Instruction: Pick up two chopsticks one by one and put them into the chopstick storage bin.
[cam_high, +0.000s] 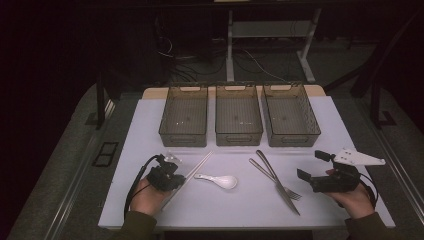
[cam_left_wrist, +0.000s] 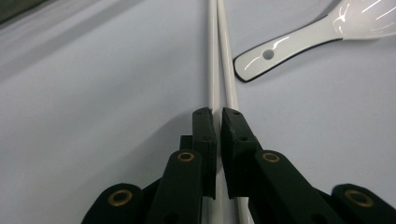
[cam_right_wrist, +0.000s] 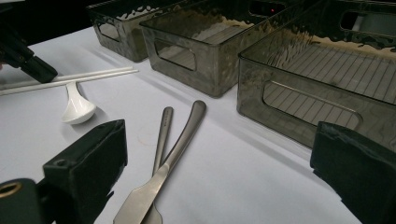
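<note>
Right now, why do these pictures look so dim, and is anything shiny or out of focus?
High view: the room is dark, and light falls on just the white table. Left gripper view: glare streaks the spoon; the left tool looks sharp, nearly shut around the chopsticks. Right gripper view: the bins glint along their rims, the knife shines, and the open right tool's pads blur.

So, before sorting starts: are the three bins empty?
Empty. All three bins show bare ribbed floors; chopsticks, spoon, knife and fork lie on the table.

glossy white ceramic-looking spoon (cam_left_wrist: 322, 35), brushed metal knife (cam_right_wrist: 163, 179)
</note>
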